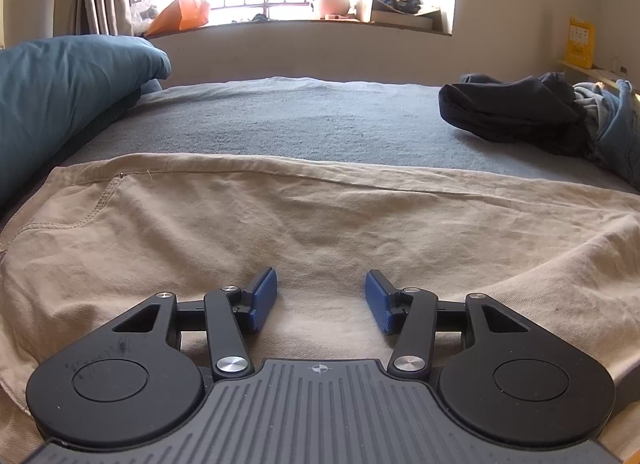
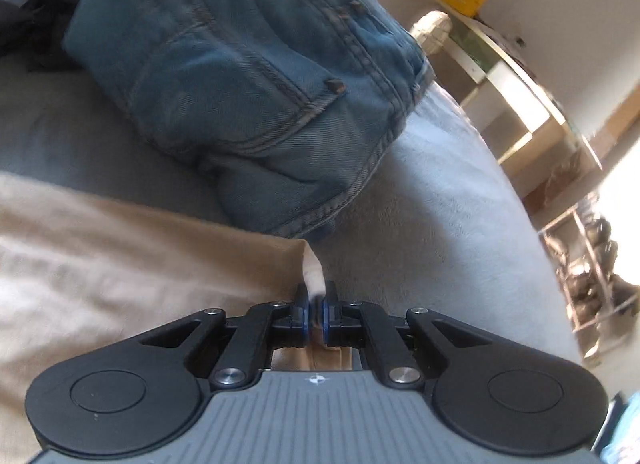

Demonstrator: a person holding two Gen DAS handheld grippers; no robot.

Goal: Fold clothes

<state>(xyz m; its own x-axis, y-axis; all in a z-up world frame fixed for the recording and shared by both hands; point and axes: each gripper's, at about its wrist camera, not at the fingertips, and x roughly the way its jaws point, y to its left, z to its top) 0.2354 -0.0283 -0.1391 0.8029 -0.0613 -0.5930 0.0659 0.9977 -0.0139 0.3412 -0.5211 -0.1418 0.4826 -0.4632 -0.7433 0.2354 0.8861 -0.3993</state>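
Beige cotton trousers (image 1: 320,224) spread flat on the grey bed blanket (image 1: 280,116), directly under and ahead of the left gripper (image 1: 321,300). Blue pads wide apart there, nothing between them, hovering low over the cloth. Right gripper (image 2: 316,308) pinched tight on a corner of the beige cloth, a small pale fold (image 2: 314,272) sticking out just past the fingertips. Blue denim jeans (image 2: 248,84) crumpled just beyond those fingertips, almost touching the held corner; dark navy garment (image 1: 508,108) heaped far ahead and to the right of the open fingers.

Risks, as a judgement only:
- Thin bite on the corner, so possible slip out of the pads under a quick pull.
- One side held, other side free: uneven drag, with wrinkles and a crooked fold line.
- Denim heap so close ahead of the closed fingers: possible snag or push when carrying the corner across.
- Right view blurred, so exact depth of the grip hard to tell.
- Open fingers low over the cloth: possible catch of one layer only, or of the blanket too.
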